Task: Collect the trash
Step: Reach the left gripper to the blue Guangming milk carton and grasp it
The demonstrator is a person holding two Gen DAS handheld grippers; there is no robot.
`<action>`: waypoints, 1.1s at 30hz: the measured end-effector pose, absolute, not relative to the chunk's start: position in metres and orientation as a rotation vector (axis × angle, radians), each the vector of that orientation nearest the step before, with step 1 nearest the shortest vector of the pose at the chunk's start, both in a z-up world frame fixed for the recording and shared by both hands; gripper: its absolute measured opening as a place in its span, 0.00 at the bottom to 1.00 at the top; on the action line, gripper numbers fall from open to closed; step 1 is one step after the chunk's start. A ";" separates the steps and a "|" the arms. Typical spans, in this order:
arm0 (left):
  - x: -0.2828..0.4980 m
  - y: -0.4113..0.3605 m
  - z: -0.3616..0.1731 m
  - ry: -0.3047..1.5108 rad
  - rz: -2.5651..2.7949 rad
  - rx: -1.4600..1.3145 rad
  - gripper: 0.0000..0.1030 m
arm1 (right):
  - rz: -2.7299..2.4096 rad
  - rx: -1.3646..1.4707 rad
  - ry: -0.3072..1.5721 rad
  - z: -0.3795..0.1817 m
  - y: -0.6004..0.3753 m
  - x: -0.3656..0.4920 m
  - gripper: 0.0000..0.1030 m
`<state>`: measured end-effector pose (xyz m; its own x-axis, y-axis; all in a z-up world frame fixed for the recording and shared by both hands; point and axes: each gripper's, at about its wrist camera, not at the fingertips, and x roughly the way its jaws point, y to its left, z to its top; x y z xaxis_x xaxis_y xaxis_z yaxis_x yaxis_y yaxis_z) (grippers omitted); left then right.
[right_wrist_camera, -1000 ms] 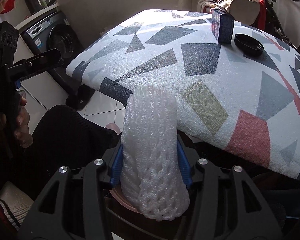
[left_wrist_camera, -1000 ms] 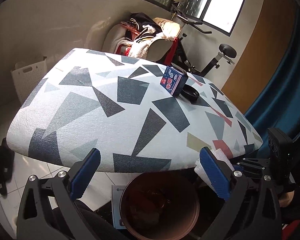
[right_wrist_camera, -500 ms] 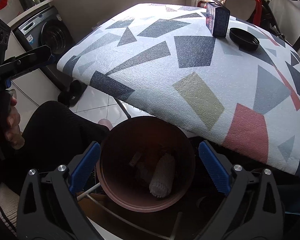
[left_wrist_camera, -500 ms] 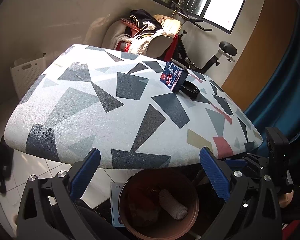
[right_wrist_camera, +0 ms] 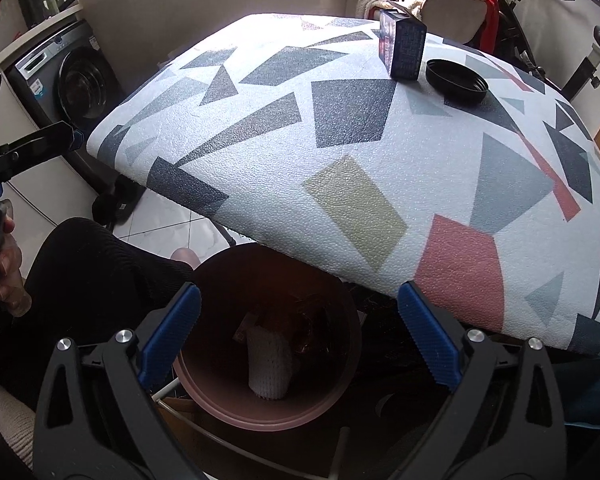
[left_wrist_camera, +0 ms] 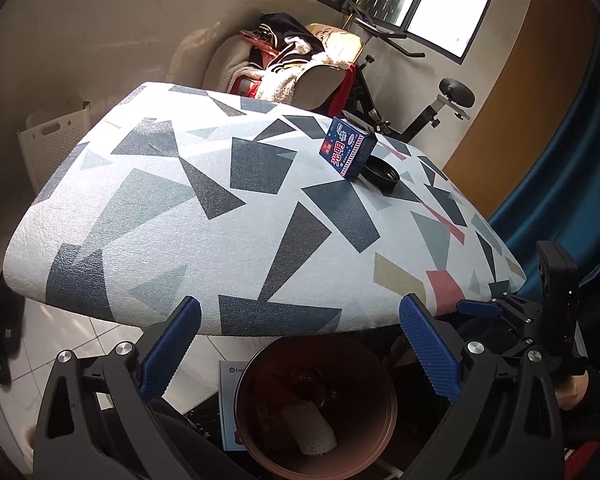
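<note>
A brown round bin (left_wrist_camera: 315,408) (right_wrist_camera: 266,344) stands on the floor under the table's near edge. A white foam net sleeve (left_wrist_camera: 309,429) (right_wrist_camera: 270,364) lies inside it with other dark trash. A blue carton (left_wrist_camera: 347,147) (right_wrist_camera: 403,42) stands on the patterned table (left_wrist_camera: 204,216) (right_wrist_camera: 360,152), with a black round lid (left_wrist_camera: 381,173) (right_wrist_camera: 456,79) beside it. My left gripper (left_wrist_camera: 300,354) is open and empty above the bin. My right gripper (right_wrist_camera: 299,338) is open and empty over the bin; it also shows at the right of the left wrist view (left_wrist_camera: 516,312).
A washing machine (right_wrist_camera: 66,84) stands left of the table. A white laundry basket (left_wrist_camera: 54,140), a chair piled with clothes (left_wrist_camera: 300,68) and an exercise bike (left_wrist_camera: 420,92) stand behind it. A blue curtain (left_wrist_camera: 572,184) hangs at right. The person's dark-clad leg (right_wrist_camera: 88,276) is beside the bin.
My right gripper opened and let go of the foam net sleeve, which dropped into the bin. Both grippers have shifted slightly near the table's edge.
</note>
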<state>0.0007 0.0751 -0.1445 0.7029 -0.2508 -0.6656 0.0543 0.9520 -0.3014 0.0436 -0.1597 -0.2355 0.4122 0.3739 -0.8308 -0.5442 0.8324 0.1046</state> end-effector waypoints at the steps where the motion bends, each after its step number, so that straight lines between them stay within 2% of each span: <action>1: 0.002 0.075 -0.144 0.775 -0.174 -0.265 0.94 | 0.577 -0.191 0.983 -0.234 -0.161 0.046 0.94; 9: 0.026 0.070 -0.141 0.780 -0.200 -0.242 0.94 | 0.516 -0.197 0.942 -0.224 -0.176 0.072 0.94; 15: 0.073 0.059 -0.133 0.774 -0.243 -0.232 0.94 | 0.461 -0.164 0.923 -0.218 -0.196 0.107 0.94; 20: 0.131 0.038 -0.114 0.747 -0.283 -0.163 0.94 | 0.410 -0.047 0.910 -0.205 -0.224 0.152 0.94; 29: 0.277 0.006 -0.117 0.840 -0.297 -0.482 0.94 | 0.305 0.050 0.894 -0.207 -0.263 0.219 0.94; 33: 0.324 -0.016 -0.128 0.872 -0.285 -0.504 0.94 | 0.285 0.051 0.907 -0.213 -0.272 0.235 0.94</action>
<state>0.3245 -0.0164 -0.1276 0.6166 -0.4361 -0.6555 0.0356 0.8472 -0.5301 0.2348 -0.2723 -0.2132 0.5814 0.2654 -0.7691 -0.2227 0.9611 0.1634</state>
